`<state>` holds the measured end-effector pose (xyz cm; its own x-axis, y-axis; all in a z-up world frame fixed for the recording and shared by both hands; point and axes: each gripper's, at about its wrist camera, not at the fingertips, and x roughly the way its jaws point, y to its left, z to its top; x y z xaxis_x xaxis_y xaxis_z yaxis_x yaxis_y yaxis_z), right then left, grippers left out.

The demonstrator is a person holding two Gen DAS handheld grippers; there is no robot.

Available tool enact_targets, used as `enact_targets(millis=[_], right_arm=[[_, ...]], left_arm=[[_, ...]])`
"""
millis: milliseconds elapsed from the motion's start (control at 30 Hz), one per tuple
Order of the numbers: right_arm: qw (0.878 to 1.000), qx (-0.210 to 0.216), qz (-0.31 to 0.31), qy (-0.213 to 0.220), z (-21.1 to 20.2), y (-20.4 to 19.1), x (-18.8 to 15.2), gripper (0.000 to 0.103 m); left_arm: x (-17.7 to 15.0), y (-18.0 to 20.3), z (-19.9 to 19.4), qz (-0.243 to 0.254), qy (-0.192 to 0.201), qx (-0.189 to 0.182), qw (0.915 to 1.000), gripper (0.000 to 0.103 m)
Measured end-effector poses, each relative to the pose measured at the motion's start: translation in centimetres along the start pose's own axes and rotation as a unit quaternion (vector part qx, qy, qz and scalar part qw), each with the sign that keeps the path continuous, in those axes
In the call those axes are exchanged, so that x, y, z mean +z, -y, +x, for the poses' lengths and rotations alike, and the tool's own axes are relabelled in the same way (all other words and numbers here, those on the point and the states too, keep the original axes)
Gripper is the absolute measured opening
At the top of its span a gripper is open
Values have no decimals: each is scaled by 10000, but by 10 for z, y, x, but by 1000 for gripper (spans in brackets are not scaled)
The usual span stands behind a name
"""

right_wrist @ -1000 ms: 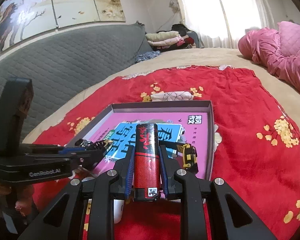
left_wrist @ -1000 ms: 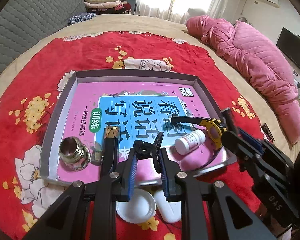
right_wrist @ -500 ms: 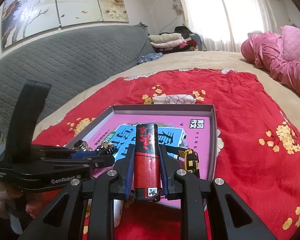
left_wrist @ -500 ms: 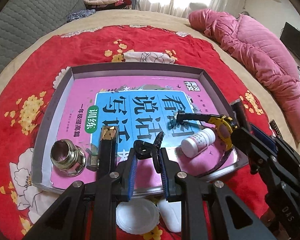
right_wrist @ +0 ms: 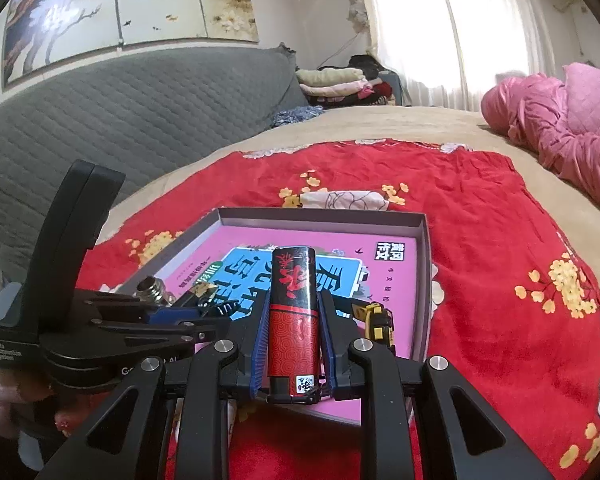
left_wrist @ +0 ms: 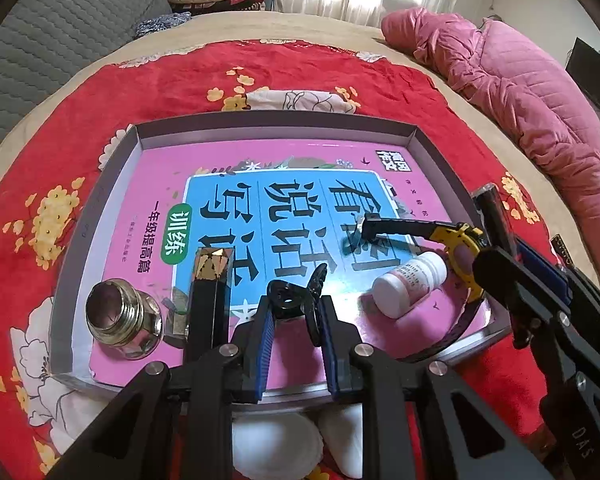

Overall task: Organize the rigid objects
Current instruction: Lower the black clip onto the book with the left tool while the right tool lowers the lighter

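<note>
Currently: right tongs (right_wrist: pixel 293 340) clamp a red-and-black cylindrical lighter (right_wrist: pixel 293 320) above the shallow grey tray (left_wrist: pixel 284 130) on the bed; left tongs (left_wrist: pixel 294 320) pinch a small black plastic clip (left_wrist: pixel 296 294) over it. Risk: both release points crowd the white pill bottle (left_wrist: pixel 410 284), which may roll.

Landmark: the shallow grey cardboard tray (left_wrist: pixel 276 125) holding a pink-and-blue workbook (left_wrist: pixel 260 200). Its far half is bare cover, open to a descending gripper. Along its near edge stand a threaded metal fitting (left_wrist: pixel 118 320), a black gold-capped box (left_wrist: pixel 210 280), a white pill bottle (left_wrist: pixel 410 284) and a yellow-black tape measure (left_wrist: pixel 460 240), crowding that side.
</note>
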<state>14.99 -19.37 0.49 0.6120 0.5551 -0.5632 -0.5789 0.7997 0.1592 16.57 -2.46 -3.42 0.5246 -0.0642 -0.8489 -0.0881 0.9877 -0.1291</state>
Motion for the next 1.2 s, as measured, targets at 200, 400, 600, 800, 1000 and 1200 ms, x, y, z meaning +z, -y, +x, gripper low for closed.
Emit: enact_targets(millis=[200, 400, 600, 800, 1000, 1200], right_arm=[[10000, -9, -2, -34, 4, 1, 0, 23], [9999, -5, -51, -107, 10, 0, -1, 23], [9998, 1, -63, -188, 15, 1, -2, 23], [9994, -49, -44, -353, 22, 3, -7, 23], [9991, -67, -15, -424, 25, 4, -9, 23], [9995, -79, 28, -320, 20, 6, -8, 23]], left_arm=[[-3, -1, 4, 7, -51, 37, 10000, 22], [-4, -1, 5, 36, -42, 111, 9999, 22], [-4, 0, 5, 118, -36, 230, 9997, 22], [-4, -1, 5, 156, -42, 327, 9993, 22], [-3, -4, 4, 140, -55, 412, 9990, 22], [-4, -6, 4, 108, -47, 444, 9989, 22]])
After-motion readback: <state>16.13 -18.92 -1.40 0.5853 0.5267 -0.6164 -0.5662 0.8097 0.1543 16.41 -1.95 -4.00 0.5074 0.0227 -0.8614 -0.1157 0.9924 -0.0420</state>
